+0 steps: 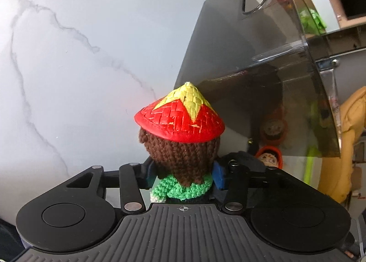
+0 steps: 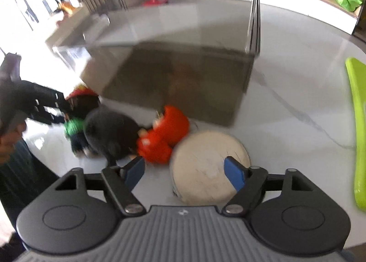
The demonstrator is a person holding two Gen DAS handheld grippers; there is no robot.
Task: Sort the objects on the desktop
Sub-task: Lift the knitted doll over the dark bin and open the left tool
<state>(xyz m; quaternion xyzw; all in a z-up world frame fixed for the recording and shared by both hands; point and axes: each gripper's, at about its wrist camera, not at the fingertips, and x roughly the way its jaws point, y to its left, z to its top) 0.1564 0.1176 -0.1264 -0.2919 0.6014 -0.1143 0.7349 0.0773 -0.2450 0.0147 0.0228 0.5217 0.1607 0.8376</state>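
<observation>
— Now, left to right, please. What does the left gripper [image 1: 183, 176] have?

— Its blue pads are clamped on the crochet doll [image 1: 183, 147], at neck and scarf level. The doll stands upright between the jaws, long axis up through its red and yellow woven hat [image 1: 179, 116], back of the head toward the camera.

— And the smoked plastic bin [image 1: 251, 67]?

— Just ahead and to the right of the doll, rim above the hat. I judge the doll must go up and rightward over that wall.

— The right gripper [image 2: 185, 171]?

— Jaws apart, holding nothing. It hangs over a pale round disc [image 2: 205, 168]; one pad overlaps the disc's right edge in that view, the other is left of it. Contact I cannot confirm; the view is blurred. An orange toy [image 2: 164, 133] lies just left of the disc, near the bin.

— Surface and room?

— White marble-veined table [image 1: 68, 55], glossy. A lime green object [image 2: 358, 124] at far right; shelves with ornaments behind.
</observation>
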